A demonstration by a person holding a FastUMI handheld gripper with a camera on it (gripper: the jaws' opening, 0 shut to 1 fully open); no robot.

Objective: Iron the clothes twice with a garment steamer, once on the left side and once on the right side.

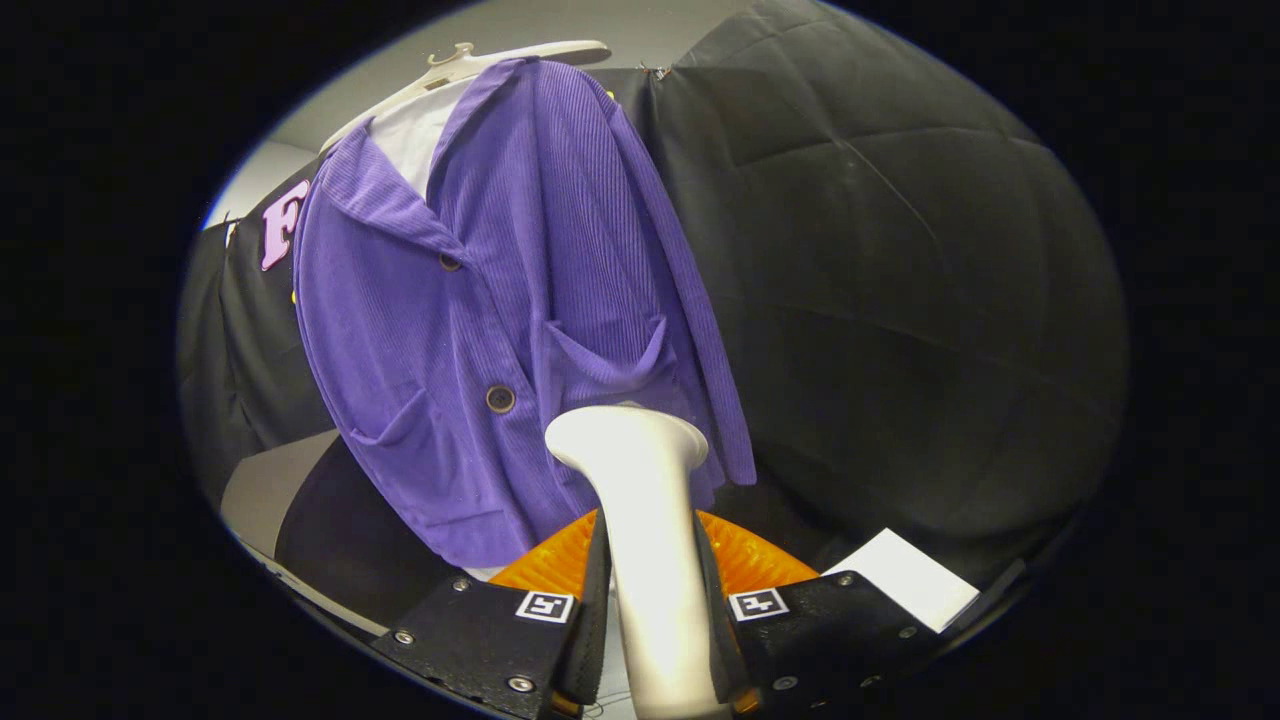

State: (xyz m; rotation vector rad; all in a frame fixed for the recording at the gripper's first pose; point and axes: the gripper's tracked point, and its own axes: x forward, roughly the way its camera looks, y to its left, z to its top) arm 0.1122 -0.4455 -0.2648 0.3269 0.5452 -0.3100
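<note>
Square coded markers [545, 606] sit on each gripper [652, 610] finger, one per side; they carry blocky patterns, not readable text. White card [912, 578] beside the right finger looks blank. Nothing legible on the purple shirt [500, 330] or the steamer [645, 500] pinched between both fingers.

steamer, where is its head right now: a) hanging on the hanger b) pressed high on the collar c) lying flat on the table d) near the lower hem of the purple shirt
d: the gripper is shut on the white steamer, and the steamer's head sits in front of the lower part of the purple shirt, below its chest pocket and far under the hanger.
</note>
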